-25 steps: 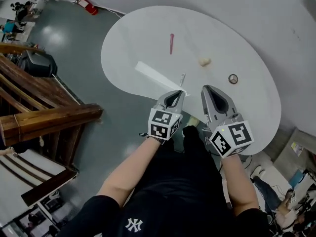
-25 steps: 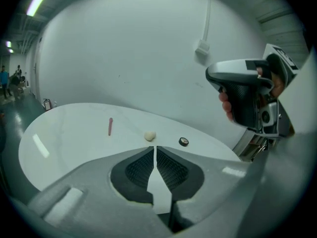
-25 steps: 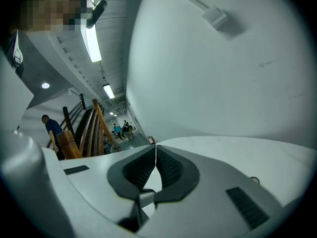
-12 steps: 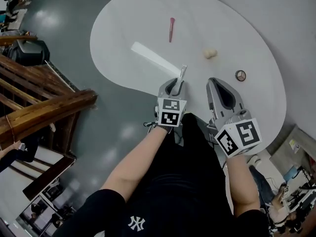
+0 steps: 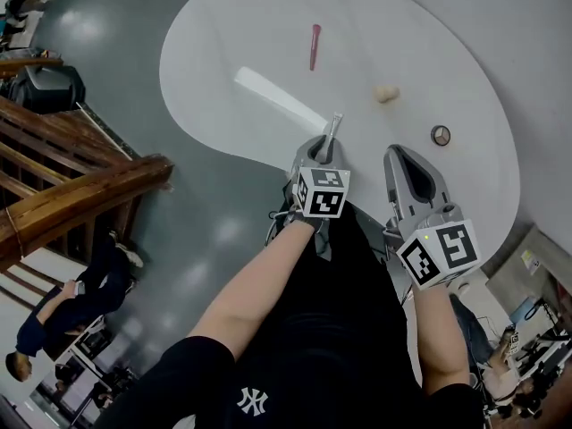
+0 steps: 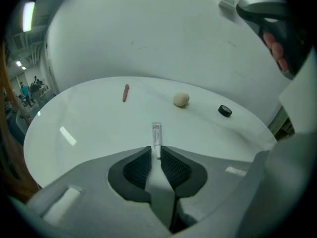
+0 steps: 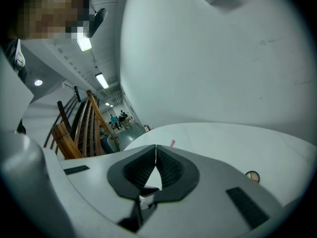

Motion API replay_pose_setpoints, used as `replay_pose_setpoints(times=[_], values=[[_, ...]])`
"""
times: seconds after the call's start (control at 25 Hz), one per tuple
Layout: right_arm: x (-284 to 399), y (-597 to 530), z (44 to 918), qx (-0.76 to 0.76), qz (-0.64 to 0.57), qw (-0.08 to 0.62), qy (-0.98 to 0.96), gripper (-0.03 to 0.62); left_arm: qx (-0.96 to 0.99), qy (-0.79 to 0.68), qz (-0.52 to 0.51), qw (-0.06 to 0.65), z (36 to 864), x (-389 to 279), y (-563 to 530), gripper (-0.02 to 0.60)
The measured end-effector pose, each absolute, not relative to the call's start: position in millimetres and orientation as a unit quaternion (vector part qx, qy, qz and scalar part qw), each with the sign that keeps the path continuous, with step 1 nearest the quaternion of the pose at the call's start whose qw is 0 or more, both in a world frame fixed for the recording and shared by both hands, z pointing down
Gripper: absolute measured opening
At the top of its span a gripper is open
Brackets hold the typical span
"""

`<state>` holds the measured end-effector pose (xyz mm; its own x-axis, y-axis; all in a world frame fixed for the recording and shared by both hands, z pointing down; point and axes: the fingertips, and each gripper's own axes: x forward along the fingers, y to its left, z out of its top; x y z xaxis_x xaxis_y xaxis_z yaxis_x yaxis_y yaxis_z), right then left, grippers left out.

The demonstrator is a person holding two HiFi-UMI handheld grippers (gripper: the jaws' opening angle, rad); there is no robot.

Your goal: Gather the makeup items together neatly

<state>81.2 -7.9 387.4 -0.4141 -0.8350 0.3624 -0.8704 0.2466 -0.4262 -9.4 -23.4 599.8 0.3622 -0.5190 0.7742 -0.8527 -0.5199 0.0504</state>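
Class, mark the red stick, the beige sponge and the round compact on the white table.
red stick (image 5: pixel 315 46), head view, middle of its length.
sponge (image 5: pixel 385 94), head view, centre of its rounded top.
compact (image 5: pixel 441 135), head view, centre of its round face.

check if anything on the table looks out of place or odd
Nothing spilled or damaged, but the items lie scattered across the white table: red stick far off, beige sponge and round compact to the right, small tube at the near edge.
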Motion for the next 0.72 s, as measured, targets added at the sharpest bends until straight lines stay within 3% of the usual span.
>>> replay_pose_setpoints(times=[0.4, 0.72], values=[[87.1, -0.3, 393.0, 0.547, 0.300, 0.050, -0.780, 0.014, 0.787, -0.436, 0.389, 0.198, 598.8, -8.6, -24.2, 0.050], [85.7, 1.1, 391.6, 0.545, 0.299, 0.046, -0.782, 0.014, 0.786, -0.451, 0.365, 0.215, 596.6, -18.5, -24.9, 0.031]])
